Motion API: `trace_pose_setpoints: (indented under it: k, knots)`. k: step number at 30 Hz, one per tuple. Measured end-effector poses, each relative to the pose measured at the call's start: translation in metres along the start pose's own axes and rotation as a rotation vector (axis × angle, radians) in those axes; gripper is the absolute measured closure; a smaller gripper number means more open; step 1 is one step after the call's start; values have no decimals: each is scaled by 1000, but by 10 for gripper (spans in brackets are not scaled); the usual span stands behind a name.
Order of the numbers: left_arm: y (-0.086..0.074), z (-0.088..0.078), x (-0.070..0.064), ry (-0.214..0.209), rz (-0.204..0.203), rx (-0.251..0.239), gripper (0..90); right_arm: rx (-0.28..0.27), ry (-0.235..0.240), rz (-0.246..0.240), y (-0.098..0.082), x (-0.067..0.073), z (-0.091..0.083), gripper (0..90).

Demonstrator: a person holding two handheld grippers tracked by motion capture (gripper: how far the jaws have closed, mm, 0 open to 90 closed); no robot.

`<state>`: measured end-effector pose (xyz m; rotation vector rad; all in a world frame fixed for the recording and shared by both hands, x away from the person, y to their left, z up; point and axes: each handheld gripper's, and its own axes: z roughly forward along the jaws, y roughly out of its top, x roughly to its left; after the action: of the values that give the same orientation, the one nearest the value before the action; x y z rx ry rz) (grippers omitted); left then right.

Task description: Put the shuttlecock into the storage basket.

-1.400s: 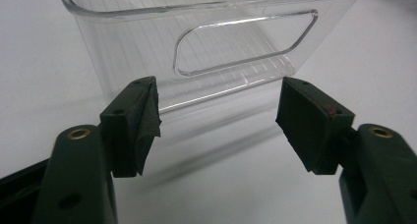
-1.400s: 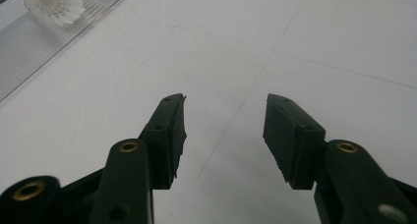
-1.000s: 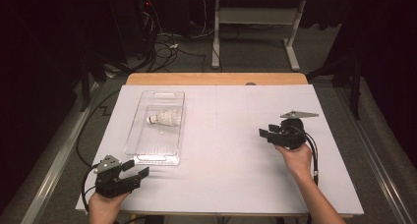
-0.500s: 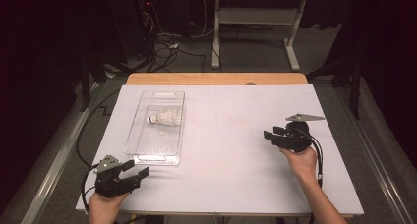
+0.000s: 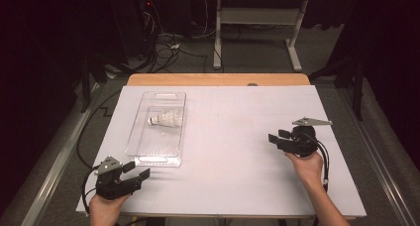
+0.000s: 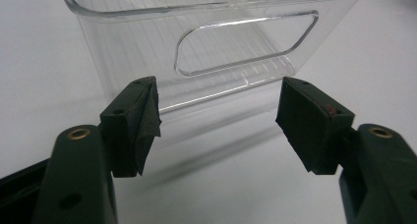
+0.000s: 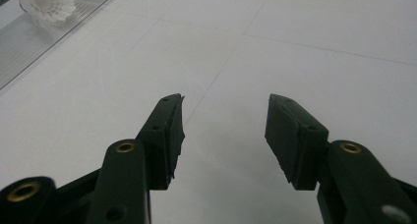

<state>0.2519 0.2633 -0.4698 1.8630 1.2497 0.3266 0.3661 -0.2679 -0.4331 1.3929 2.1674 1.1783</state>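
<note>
A clear plastic tray point(image 5: 153, 149) lies on the left half of the white table, and a white shuttlecock point(image 5: 166, 119) rests on its side inside it. My left gripper point(image 5: 140, 169) sits at the near left corner, open and pointing at the tray's near end. In the left gripper view the tray's handle wall point(image 6: 246, 42) stands just beyond the open left gripper point(image 6: 219, 118), untouched. My right gripper point(image 5: 275, 136) hovers over the right half, open and aimed leftward. The right gripper point(image 7: 225, 130) holds nothing; the shuttlecock point(image 7: 46, 3) and the tray point(image 7: 29, 42) show far off at upper left.
A white sheet point(image 5: 233, 151) covers the table, with a strip of wood point(image 5: 218, 80) bare along the far edge. Beyond it, cables point(image 5: 163, 42) and a desk frame point(image 5: 257, 23) stand on the dark floor. Cables trail from both grippers off the near edge.
My right gripper has drifted slightly to the right and toward the near edge. The left gripper, tray and shuttlecock have not moved.
</note>
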Motion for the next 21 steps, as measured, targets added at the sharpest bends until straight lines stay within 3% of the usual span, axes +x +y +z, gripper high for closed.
trace_pose_setpoints:
  k: [21]
  knots:
    - [0, 0, -1, 1, 1, -1, 333, -26, -1, -2, -19, -2, -13, 433]
